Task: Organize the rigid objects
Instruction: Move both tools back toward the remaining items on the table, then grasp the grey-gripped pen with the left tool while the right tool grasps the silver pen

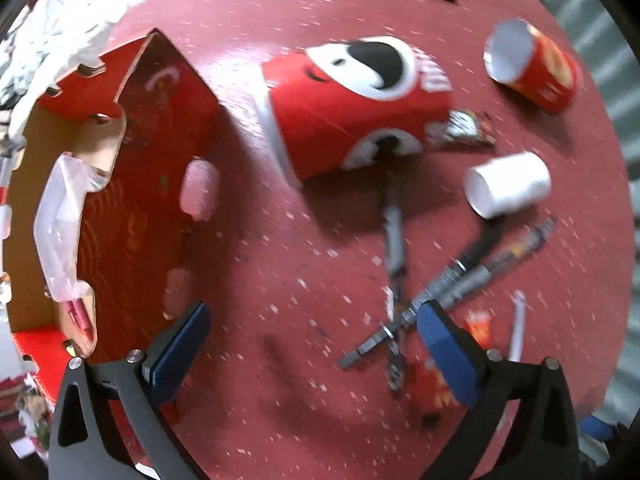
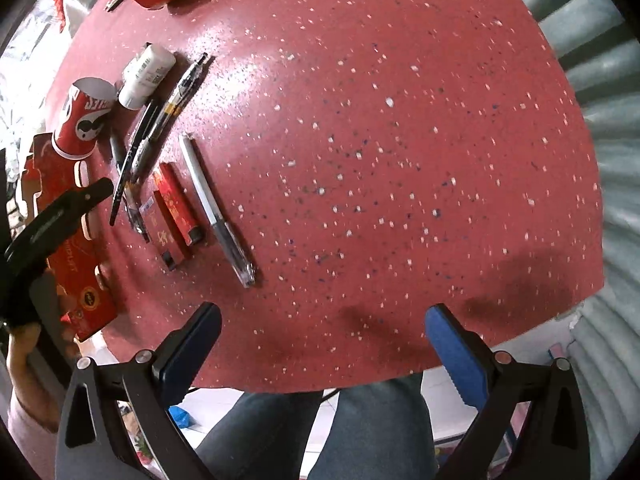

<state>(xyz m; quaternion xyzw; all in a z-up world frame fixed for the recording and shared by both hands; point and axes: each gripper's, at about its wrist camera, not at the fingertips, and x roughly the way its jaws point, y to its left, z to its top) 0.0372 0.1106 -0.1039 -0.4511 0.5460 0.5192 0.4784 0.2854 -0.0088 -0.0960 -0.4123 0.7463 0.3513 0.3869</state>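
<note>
Loosely scattered pens (image 1: 436, 300) and cans on a speckled red table (image 2: 380, 140).

Crossed pens lie just ahead of the left gripper (image 1: 316, 344), its blue pads spread wide and holding nothing; beyond them rest a tipped red can (image 1: 352, 108) and a white bottle (image 1: 506, 184) (motion-blurred), with an open red box (image 1: 132, 184) to the left. Over bare tabletop, the right gripper (image 2: 324, 348) gapes empty too.
</note>
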